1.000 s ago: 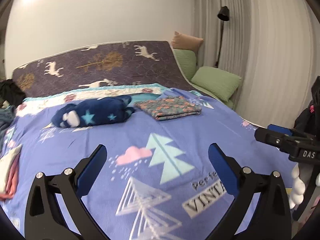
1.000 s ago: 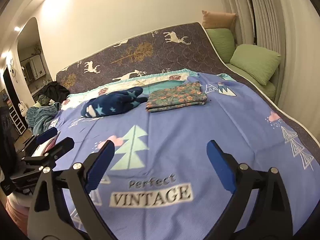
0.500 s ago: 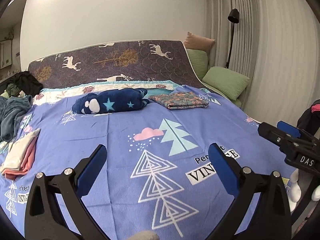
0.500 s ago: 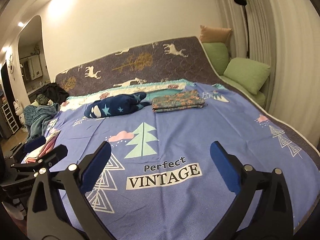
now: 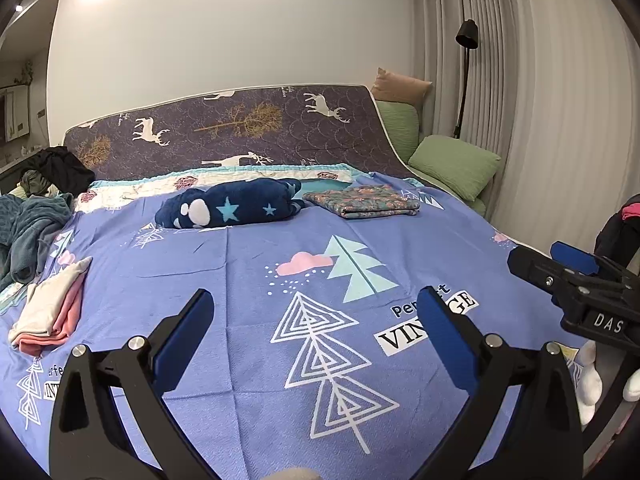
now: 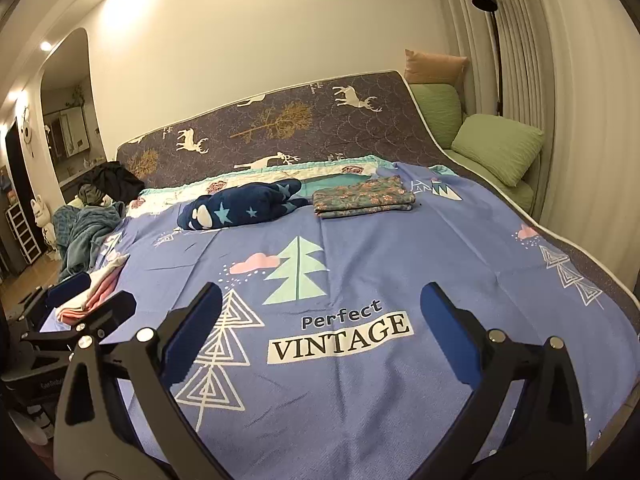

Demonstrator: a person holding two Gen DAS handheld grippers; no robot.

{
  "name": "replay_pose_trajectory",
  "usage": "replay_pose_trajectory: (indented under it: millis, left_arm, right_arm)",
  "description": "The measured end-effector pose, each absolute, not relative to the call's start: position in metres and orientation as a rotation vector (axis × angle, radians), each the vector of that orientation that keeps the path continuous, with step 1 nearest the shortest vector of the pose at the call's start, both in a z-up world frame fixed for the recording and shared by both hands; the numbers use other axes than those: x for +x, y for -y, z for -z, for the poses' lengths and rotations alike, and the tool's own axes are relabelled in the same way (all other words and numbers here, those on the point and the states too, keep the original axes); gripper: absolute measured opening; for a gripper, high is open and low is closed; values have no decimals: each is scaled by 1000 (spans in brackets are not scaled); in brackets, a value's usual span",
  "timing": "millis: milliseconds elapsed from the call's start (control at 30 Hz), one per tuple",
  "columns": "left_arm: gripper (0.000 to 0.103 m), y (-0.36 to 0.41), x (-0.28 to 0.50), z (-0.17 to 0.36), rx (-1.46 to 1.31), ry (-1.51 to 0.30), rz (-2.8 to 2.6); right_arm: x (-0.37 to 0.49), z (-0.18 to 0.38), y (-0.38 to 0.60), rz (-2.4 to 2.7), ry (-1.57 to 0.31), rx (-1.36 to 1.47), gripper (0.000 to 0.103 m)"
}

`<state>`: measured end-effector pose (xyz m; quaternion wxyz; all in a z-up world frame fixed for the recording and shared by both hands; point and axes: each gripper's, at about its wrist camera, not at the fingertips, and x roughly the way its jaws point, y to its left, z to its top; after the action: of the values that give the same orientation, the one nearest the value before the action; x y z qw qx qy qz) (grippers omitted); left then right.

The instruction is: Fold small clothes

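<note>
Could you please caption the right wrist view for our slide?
Open right gripper above the blue printed bedspread, facing a folded floral cloth and navy star-patterned fleece bundle.

The right gripper hangs with jaws spread wide and nothing between them over the blue bedspread. Beyond its "VINTAGE" print lie a navy star garment and, just beside it, a folded floral cloth.

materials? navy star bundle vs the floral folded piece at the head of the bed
Navy star bundle: looks like plush fleece, matte, with a fuzzy nap and soft, puffy rounded edges. Floral folded piece: looks like thin woven fabric, maybe cotton, smooth and matte; it lies flat with crisp stacked fold edges. Fibre content can't be told from here.
</note>
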<state>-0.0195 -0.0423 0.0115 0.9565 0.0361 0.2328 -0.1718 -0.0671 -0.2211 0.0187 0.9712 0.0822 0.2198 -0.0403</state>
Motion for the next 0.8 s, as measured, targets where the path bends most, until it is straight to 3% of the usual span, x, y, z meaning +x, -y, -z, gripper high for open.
replay_pose_trajectory:
  millis: [800]
  left_arm:
    - [101, 40, -23, -4, 96, -481, 304]
  right_arm:
    - [-70, -15, 207, 99, -444, 120, 101]
